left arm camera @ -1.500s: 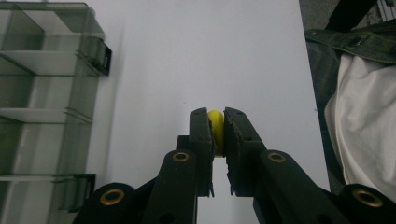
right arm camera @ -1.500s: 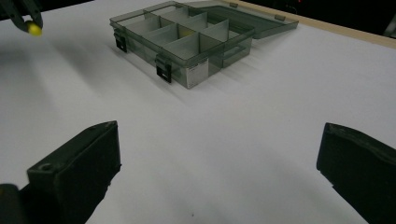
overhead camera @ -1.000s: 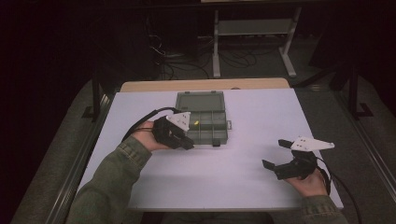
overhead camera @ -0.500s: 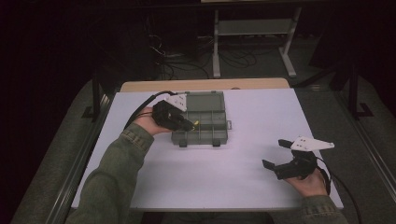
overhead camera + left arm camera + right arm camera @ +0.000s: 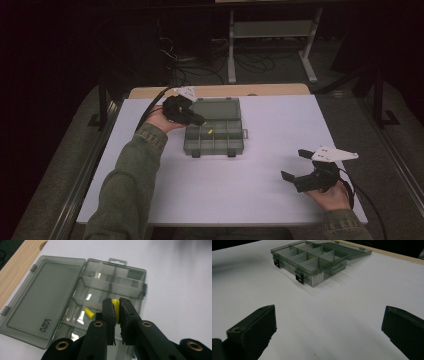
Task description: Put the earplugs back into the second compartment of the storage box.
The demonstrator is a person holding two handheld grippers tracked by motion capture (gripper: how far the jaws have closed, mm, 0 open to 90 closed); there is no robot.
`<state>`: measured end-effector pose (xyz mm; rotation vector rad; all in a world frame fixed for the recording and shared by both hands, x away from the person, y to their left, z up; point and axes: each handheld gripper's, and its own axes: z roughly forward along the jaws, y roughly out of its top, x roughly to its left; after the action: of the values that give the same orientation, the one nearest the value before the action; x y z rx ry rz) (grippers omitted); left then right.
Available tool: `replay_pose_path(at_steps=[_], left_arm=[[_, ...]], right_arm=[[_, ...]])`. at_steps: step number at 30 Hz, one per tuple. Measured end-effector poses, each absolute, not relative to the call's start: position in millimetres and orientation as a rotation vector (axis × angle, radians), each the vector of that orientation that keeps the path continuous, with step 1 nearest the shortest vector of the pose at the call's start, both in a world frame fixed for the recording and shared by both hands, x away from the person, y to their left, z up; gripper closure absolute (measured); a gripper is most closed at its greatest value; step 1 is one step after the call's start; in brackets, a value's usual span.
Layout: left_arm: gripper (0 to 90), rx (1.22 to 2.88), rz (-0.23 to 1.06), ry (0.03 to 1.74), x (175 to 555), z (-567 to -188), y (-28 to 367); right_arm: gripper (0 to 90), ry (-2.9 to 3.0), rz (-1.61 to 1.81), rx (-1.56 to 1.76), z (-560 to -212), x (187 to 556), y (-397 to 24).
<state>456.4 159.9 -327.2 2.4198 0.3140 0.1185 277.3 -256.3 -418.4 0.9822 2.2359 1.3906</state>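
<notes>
A: Holding a yellow piece (image 5: 115,305), the left claw (image 5: 115,301) has its jaws pinched tight on it; the piece stands between them with its long axis running along the jaws, rounded tip poking out past them.

B: And where does that put it against the organizer box (image 5: 214,131)?

A: Right above the box's open tray, over the middle row of compartments. Just beyond the claw, a second yellow piece (image 5: 89,313) lies flat in a compartment, on the side nearer the lid, its long axis slanting across the floor.

B: So the drop is straight down, I'd judge?

A: Likely, though I cannot tell exactly which compartment sits under the tip. Farther off, the box's lid (image 5: 42,297) lies folded flat on the table (image 5: 270,200).

B: The other hand?

A: The right claw (image 5: 296,165) rests well apart from the box, jaws spread wide, gripping nothing. The left is far nearer.
</notes>
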Motion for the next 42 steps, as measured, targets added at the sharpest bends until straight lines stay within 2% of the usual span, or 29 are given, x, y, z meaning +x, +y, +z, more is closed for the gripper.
replay_pose_path(at_steps=[7,12,24,31,37,42], left_arm=[[83.8,2.423,0.201,0.413,470,-341,156],[83.9,2.419,0.209,0.464,481,-354,153],[83.2,2.448,0.141,0.498,493,-390,145],[81.1,2.473,0.114,0.514,494,-399,139],[61.9,2.461,0.099,0.560,493,-398,142],[45.1,2.381,0.044,0.575,492,-392,152]], right_arm=[[0.0,2.233,1.395,0.985,-418,277,-257],[0.0,2.234,1.396,0.985,-418,277,-257],[0.0,2.241,1.397,0.982,-419,276,-257],[0.0,2.243,1.402,0.981,-420,276,-258],[0.0,2.244,1.399,0.982,-420,276,-258],[0.0,2.244,1.397,0.983,-420,276,-258]])
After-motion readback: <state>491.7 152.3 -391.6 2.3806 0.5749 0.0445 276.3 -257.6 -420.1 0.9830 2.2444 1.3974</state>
